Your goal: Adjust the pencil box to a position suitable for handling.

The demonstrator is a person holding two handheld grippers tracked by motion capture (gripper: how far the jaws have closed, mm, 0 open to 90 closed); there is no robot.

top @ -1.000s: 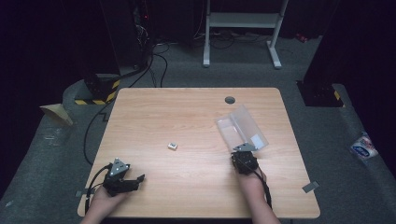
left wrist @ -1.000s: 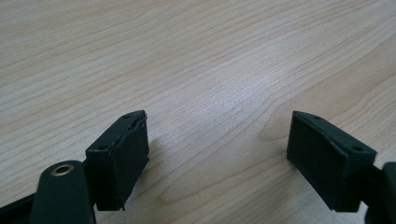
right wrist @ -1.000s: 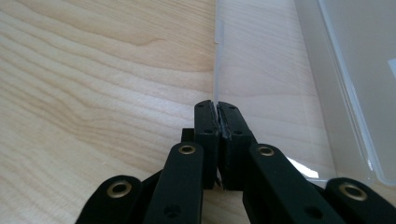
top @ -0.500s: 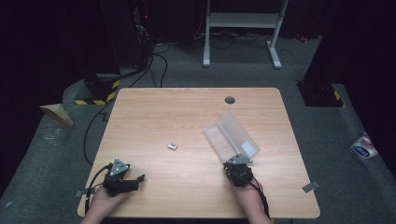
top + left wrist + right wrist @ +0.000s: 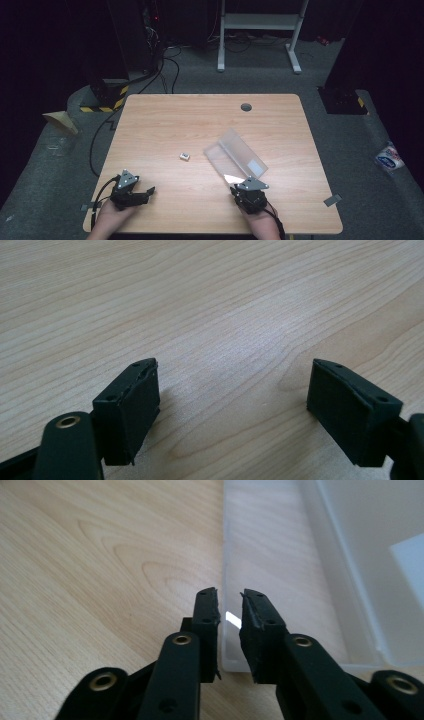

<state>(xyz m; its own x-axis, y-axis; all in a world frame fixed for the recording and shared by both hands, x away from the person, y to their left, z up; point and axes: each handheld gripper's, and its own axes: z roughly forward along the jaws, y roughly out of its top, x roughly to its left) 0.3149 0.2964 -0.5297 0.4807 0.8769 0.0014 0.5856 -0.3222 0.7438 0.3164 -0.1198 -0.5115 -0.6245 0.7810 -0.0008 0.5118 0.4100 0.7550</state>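
Observation:
A clear plastic box point(image 5: 235, 156) lies open on the wooden table point(image 5: 165, 120), right of centre, with a white label on one half. My right gripper point(image 5: 235, 180) sits at the box's near corner. In the right gripper view, the right gripper point(image 5: 230, 615) has its jaws closed on the thin near wall of the box point(image 5: 280, 555). A small white block point(image 5: 185, 156) lies just left of the box. My left gripper point(image 5: 149, 193) rests low at the front left. The left gripper point(image 5: 232, 400) is open over bare wood, with nothing between its jaws.
A dark round grommet point(image 5: 246, 107) sits near the table's far edge. Beyond the table stand a white metal frame point(image 5: 260, 22) and black cables point(image 5: 170, 60). On the floor, a bag point(image 5: 389, 157) lies at the right and a cardboard piece point(image 5: 60, 121) at the left.
My right gripper has drawn back toward the front edge and to the left, dragging the clear box with it. The left gripper has stayed put.

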